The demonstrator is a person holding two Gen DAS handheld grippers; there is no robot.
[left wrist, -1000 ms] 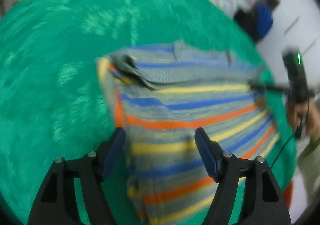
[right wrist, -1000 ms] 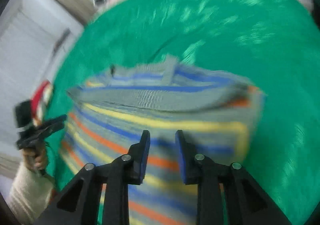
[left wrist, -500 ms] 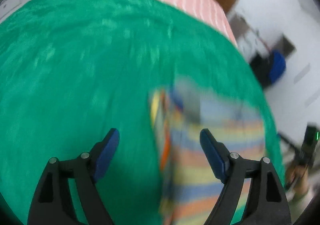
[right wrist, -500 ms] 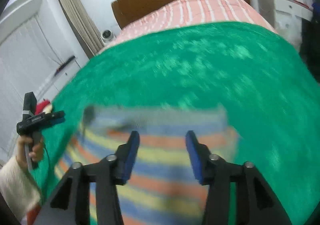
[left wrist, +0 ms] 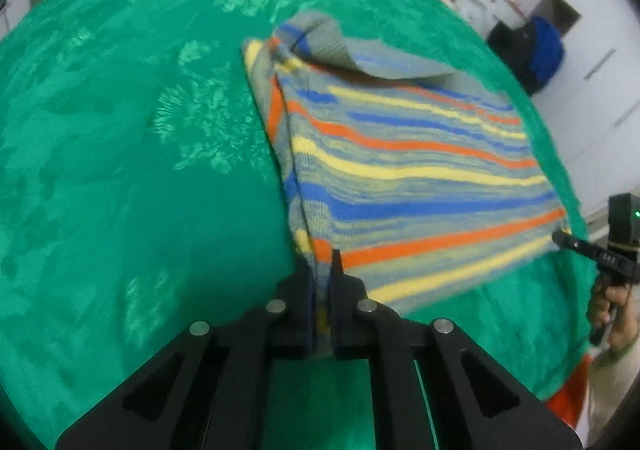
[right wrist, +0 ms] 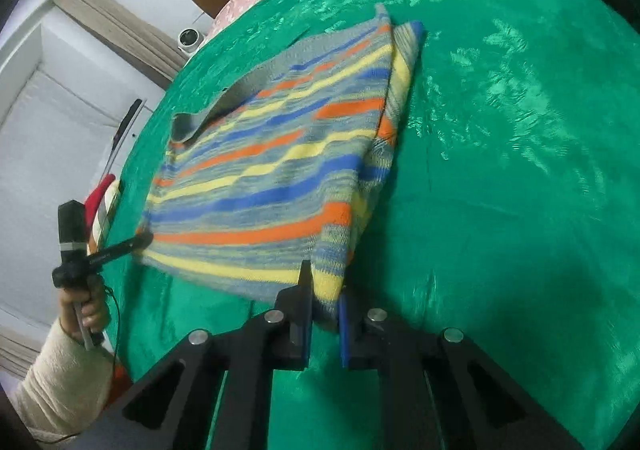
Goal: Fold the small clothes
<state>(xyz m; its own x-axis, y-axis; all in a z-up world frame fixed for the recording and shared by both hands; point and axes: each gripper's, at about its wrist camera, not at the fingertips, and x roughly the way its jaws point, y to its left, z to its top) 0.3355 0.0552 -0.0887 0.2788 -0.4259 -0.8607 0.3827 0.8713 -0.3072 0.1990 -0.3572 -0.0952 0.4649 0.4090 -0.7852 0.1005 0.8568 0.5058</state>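
Knitwear first: the striped garment (left wrist: 404, 153) lies on the green blanket (left wrist: 120, 169), already doubled over at its side edges, with its near hem corners in my grip. My left gripper (left wrist: 321, 282) has its fingers pressed together on the left corner. My right gripper (right wrist: 325, 290) is closing on the right corner, fabric between its fingers, though motion blur makes the contact hard to judge. I read this as the start of the next fold. Both hands should lift the hem evenly and carry it toward the collar, keeping the edges aligned so the layers underneath do not slide.
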